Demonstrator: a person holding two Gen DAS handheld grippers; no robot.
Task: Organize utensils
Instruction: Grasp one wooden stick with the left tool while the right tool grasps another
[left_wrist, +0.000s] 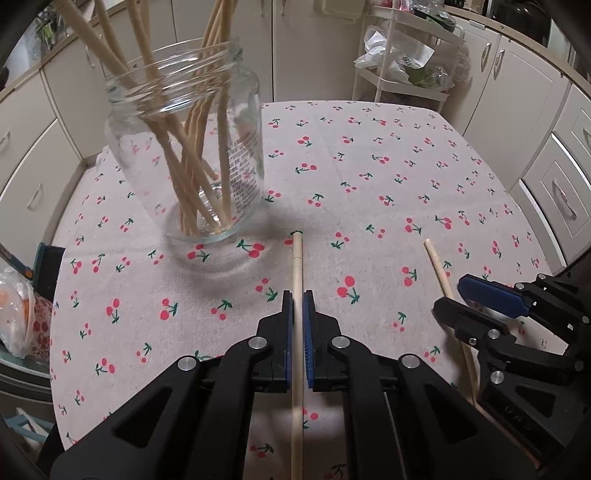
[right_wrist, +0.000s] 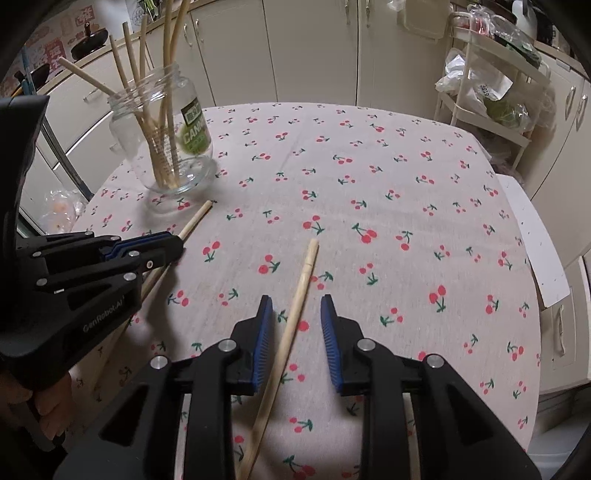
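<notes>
A glass jar (left_wrist: 184, 147) holding several wooden chopsticks stands at the far left of the cherry-print tablecloth (left_wrist: 369, 166). My left gripper (left_wrist: 297, 306) is shut on a wooden chopstick (left_wrist: 297, 266) that points towards the jar's base. In the right wrist view that jar (right_wrist: 162, 147) stands at the upper left, and the left gripper (right_wrist: 179, 243) is low beside it with its chopstick (right_wrist: 195, 218). My right gripper (right_wrist: 295, 306) is open. A second chopstick (right_wrist: 301, 288) lies slanted on the cloth between its blue pads (right_wrist: 264, 332), which do not press on it.
A white tiered cart (left_wrist: 402, 62) with plastic bags stands beyond the table's far right corner. Cream cabinets (left_wrist: 524, 92) surround the table. A plastic bag (left_wrist: 18, 317) sits off the left edge. A white board (right_wrist: 532, 236) lies along the right edge.
</notes>
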